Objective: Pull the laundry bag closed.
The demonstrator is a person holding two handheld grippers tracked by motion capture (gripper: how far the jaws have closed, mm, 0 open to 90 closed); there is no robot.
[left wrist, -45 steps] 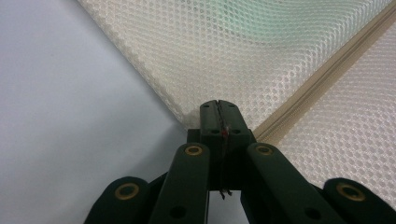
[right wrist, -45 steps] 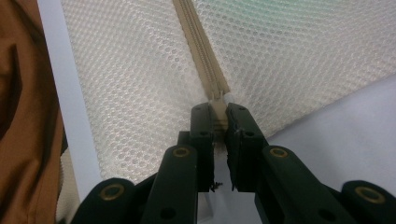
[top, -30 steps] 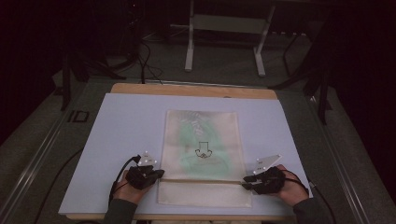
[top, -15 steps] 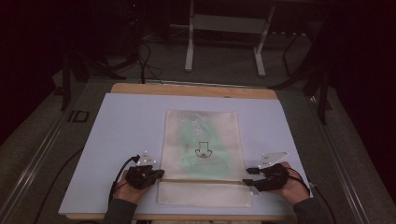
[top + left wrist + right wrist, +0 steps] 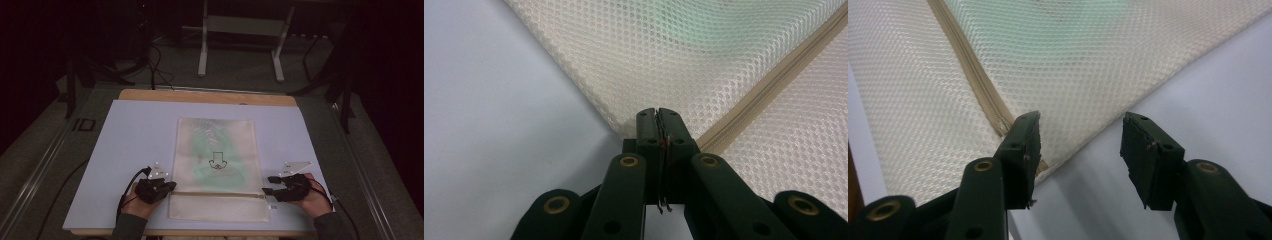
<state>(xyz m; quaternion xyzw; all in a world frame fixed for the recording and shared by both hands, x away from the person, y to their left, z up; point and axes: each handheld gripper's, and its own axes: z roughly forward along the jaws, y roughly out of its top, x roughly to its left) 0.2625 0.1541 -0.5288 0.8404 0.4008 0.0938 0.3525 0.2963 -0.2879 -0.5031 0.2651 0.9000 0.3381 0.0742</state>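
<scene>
Low in the high view, two sleeved forearms are entering from the bottom edge, each hand holding a black two-jaw tool.

The left gripper [image 5: 170, 185], lower left of centre, is sitting at the left edge of the cream mesh zip pouch [image 5: 217, 165]. In the left gripper view its jaws are pressed tight together, with thin strands showing in the seam between them; the left gripper [image 5: 658, 114] is touching the pouch edge just beside the beige zipper strip [image 5: 769, 85]. Whether any mesh is pinched there, I cannot tell.

The right gripper [image 5: 267, 185], lower right of centre, is resting at the pouch's right edge. In the right gripper view the right gripper [image 5: 1080, 135] is standing with jaws spread apart, the left jaw lying over the pouch corner where the zipper strip [image 5: 973, 75] ends, the other jaw over bare surface.

The pouch is lying flat at the middle of the pale lavender board [image 5: 130, 135], zipper running across its near end, a green item showing faintly through the mesh, a small black print at centre.

Beyond the board, a wooden table edge [image 5: 207, 96] is showing, then a grey floor and a white metal stand [image 5: 240, 30] across the top of the frame.
</scene>
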